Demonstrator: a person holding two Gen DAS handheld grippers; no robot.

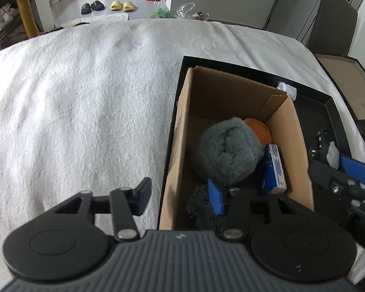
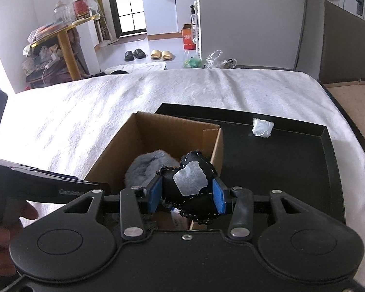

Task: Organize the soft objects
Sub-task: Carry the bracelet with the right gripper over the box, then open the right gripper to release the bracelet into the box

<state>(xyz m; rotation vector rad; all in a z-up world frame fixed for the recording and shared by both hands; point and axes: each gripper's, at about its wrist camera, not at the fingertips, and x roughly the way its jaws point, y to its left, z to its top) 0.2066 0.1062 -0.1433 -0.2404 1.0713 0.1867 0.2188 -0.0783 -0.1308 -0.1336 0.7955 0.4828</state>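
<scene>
My right tool [image 2: 186, 196] is clamped on a black stitched soft ball [image 2: 189, 189] with a white patch, and I hold it just above the near edge of the cardboard box [image 2: 148, 136]. My left tool [image 1: 180, 199] has its fingers wide apart, one over the white bed cover [image 1: 85, 97], one inside the box. In the box lie a grey fluffy toy [image 1: 227, 153], an orange ball [image 1: 259, 129] and a blue carton [image 1: 275, 170]. The box stands in a black tray [image 2: 292, 170], where a crumpled white piece [image 2: 262, 127] also lies.
</scene>
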